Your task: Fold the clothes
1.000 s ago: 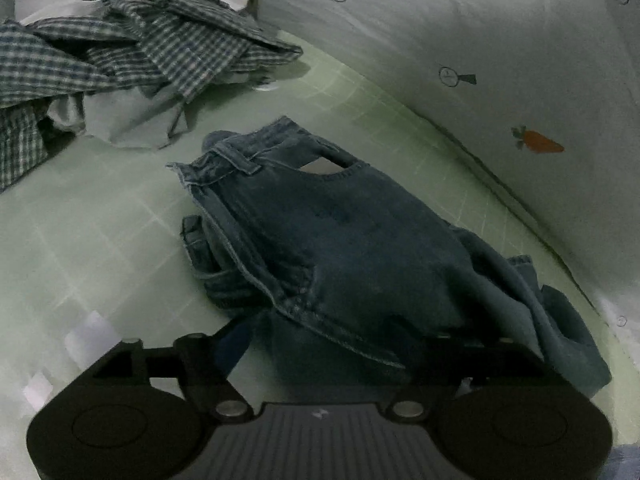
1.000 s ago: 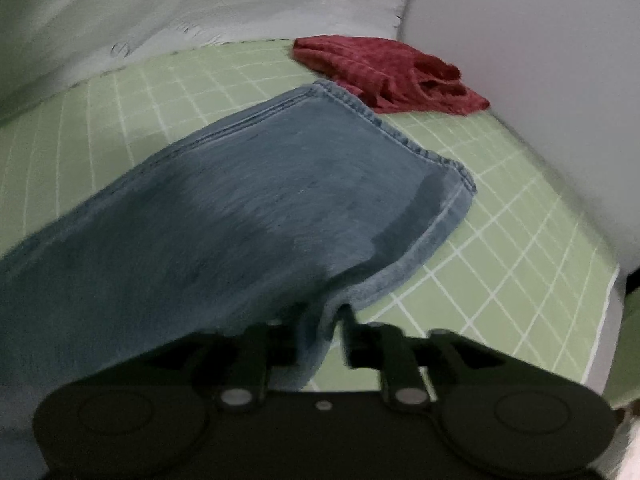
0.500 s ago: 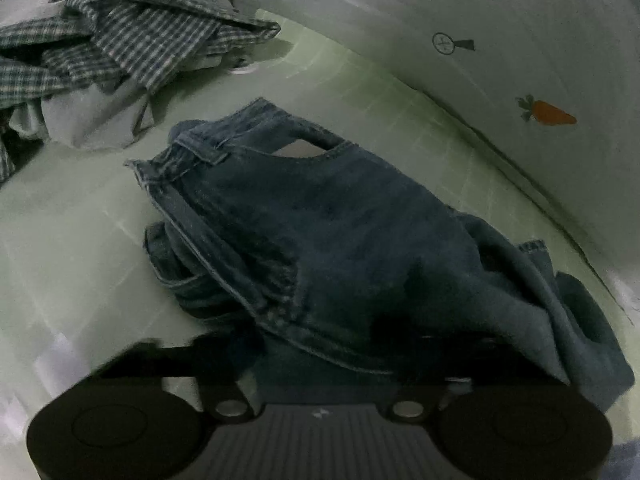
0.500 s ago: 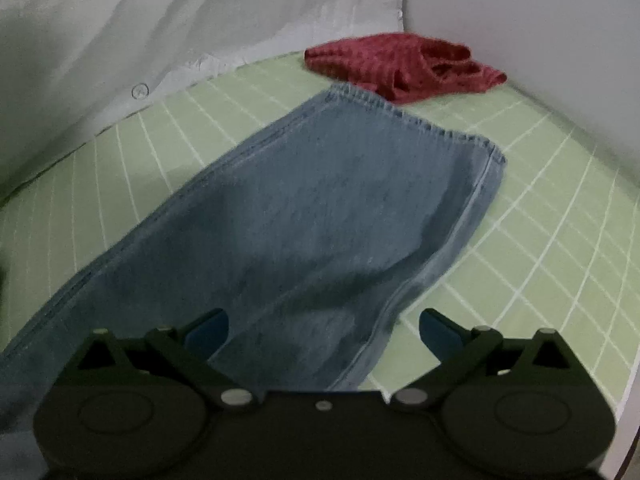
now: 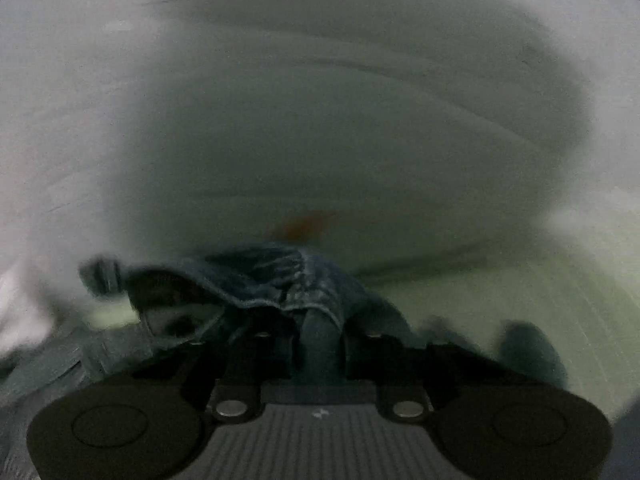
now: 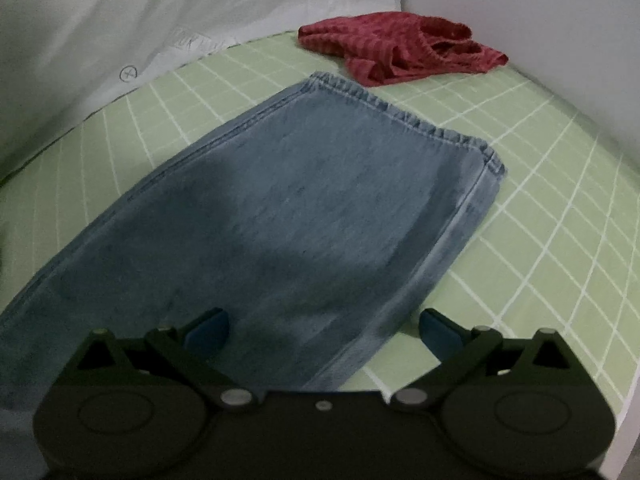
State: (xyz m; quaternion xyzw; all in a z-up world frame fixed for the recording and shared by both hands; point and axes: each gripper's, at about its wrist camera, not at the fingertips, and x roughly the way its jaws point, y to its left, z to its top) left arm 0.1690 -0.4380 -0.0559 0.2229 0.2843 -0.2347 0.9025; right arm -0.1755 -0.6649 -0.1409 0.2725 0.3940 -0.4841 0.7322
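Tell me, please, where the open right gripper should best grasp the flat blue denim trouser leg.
Probably the near corner of the blue denim trouser leg, at its right side seam just ahead of the right gripper. Come from the right, over the green checked sheet: that edge lies exposed.

Green grid mat (image 6: 520, 184); white sheet backdrop (image 6: 120, 20)
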